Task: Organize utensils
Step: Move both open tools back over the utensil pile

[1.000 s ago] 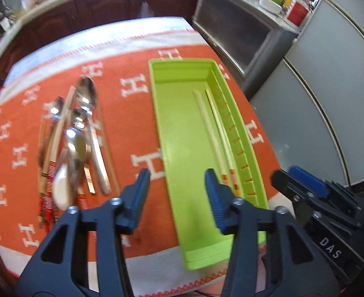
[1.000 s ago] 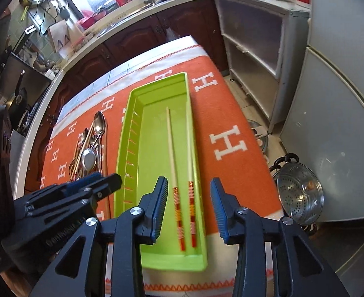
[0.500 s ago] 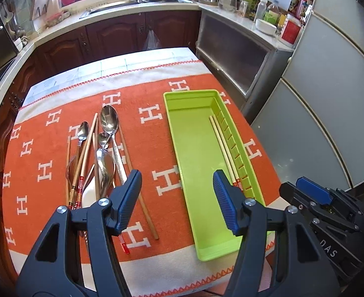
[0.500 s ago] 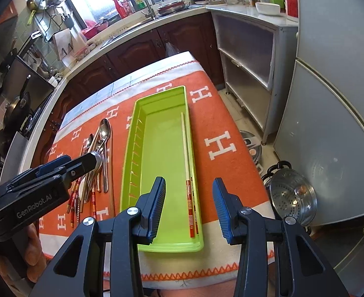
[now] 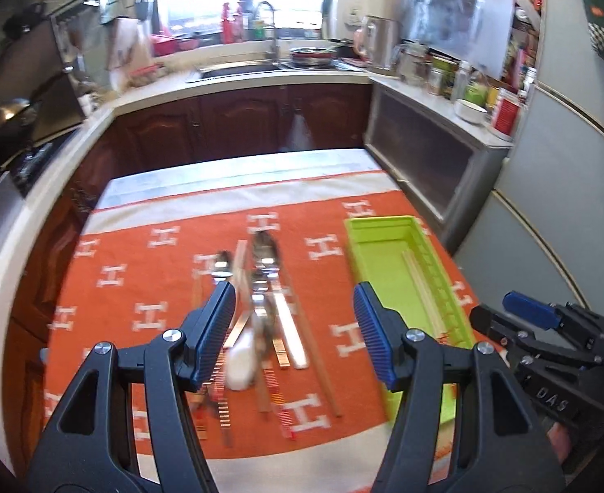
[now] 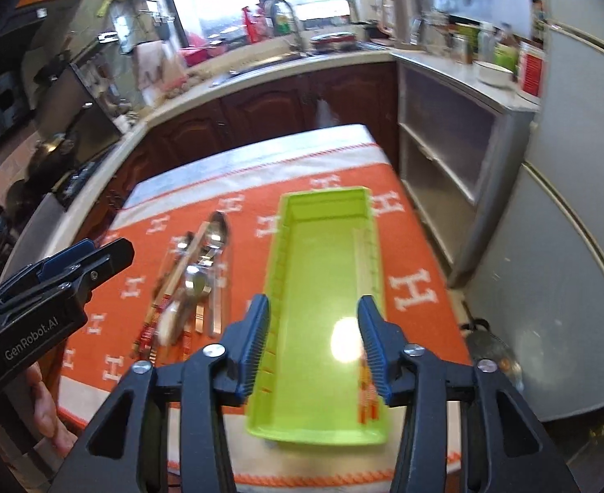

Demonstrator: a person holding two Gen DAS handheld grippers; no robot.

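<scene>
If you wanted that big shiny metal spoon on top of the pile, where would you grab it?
Probably by the handle, coming down from above. The large silver metal spoon lies flat on the orange patterned cloth, bowl pointing away, its handle running toward the camera among other cutlery. Jaws set across the narrow handle would likely fit better than on the wide, rounded bowl.

We've pulled both grippers up and back from the green tray (image 6: 302,271); window and sink counter now in both views. Left gripper (image 5: 293,328) jaws opened wider, nothing between them, now above the utensil pile (image 5: 260,312) instead of the tray's near end. Right gripper (image 6: 314,341) jaws just opened further, empty, above the tray's near end; the 2 chopsticks (image 6: 363,271) now lie along its right wall.
</scene>
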